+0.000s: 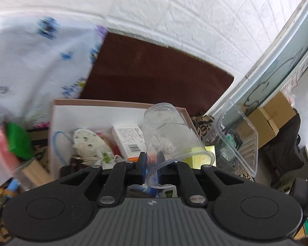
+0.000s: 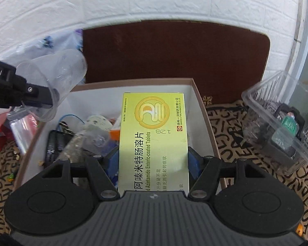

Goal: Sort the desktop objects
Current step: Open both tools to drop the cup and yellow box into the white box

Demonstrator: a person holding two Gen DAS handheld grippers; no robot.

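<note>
A clear plastic cup (image 1: pixel 170 135) is being pinched by its rim in the left hand-held gripper (image 1: pixel 151 162), and a yellow tablet box (image 2: pixel 154 141) is being clamped in the right hand-held gripper (image 2: pixel 154 162), both above the cardboard box (image 2: pixel 203 110), presumably for sorting.

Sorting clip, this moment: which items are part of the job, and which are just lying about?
In the job:
- clear plastic cup, rim pinched by the left gripper
- yellow tablet box, clamped in the right gripper
- open cardboard box of odds and ends beneath both

Lying about:
- clear plastic tray to the right
- brown mat
- floral plastic bag
</note>
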